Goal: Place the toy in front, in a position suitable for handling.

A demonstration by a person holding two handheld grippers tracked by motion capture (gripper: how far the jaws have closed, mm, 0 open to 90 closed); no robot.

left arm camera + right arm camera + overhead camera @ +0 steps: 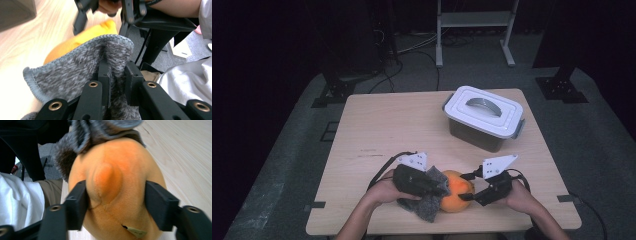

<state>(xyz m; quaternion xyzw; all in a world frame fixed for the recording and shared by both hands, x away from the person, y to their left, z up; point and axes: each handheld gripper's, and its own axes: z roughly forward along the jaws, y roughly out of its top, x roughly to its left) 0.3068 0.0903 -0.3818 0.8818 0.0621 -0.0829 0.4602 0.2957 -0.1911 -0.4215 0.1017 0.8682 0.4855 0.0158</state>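
An orange plush toy (457,192) lies near the table's front edge, with a grey knitted cloth (429,205) draped against its left side. My left gripper (434,187) is shut on a fold of the cloth (75,72), and the toy (82,37) shows just beyond it. From the right, my right gripper (468,186) reaches the toy. Its jaws (116,195) stand open on either side of a raised orange bump on the toy (125,157), the right pad clear of the bump. The cloth (100,130) hangs over the toy's far end.
A lidded white box (484,117) with a grey handle stands at the back right of the wooden table (387,125). A person's forearms come in from the front edge. Metal stand legs and cables lie on the floor behind the table.
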